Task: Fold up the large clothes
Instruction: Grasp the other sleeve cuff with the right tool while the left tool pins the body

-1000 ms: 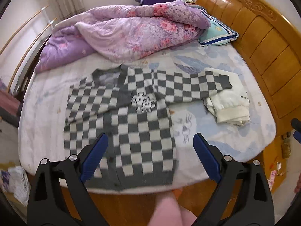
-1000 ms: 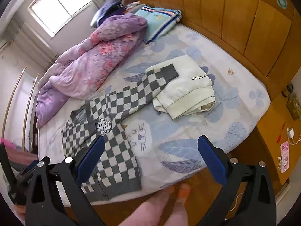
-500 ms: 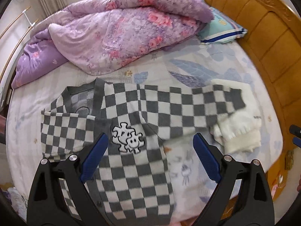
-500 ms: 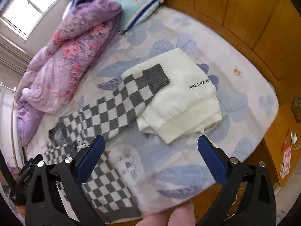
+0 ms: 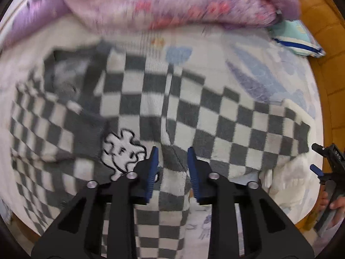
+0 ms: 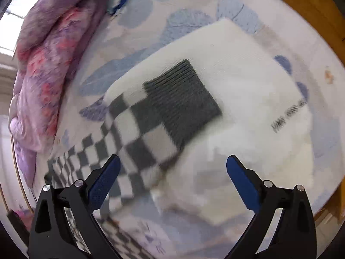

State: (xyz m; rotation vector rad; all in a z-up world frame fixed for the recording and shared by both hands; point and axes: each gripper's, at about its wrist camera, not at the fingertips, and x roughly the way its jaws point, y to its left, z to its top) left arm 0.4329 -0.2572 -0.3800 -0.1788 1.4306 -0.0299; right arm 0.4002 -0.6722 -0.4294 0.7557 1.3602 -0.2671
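A grey-and-white checkered cardigan (image 5: 151, 99) lies spread on the bed, one sleeve (image 5: 248, 129) stretched to the right. My left gripper (image 5: 172, 161) points down at the spot where that sleeve meets the body, beside the cartoon patch (image 5: 123, 149). Its jaws are closing, and a creased fold of the knit is pinched between them. The sleeve's dark cuff (image 6: 183, 99) rests on a folded white garment (image 6: 248, 82). My right gripper (image 6: 172, 172) hovers just short of the cuff, its jaws wide and closing slightly. Below them are the sleeve's edge and the white garment, untouched.
A purple floral quilt (image 5: 172, 4) is heaped along the far side of the bed. A striped pillow (image 5: 297, 41) lies by the wooden headboard (image 5: 327, 43). A hand (image 5: 332, 202) holds the right gripper at the left wrist view's right edge. The bed's wooden rim (image 6: 332, 211) runs close on the right.
Both grippers have dropped steeply toward the bed. The left jaws went from wide apart to narrow around the cardigan's fold. The right gripper came in over the sleeve cuff.
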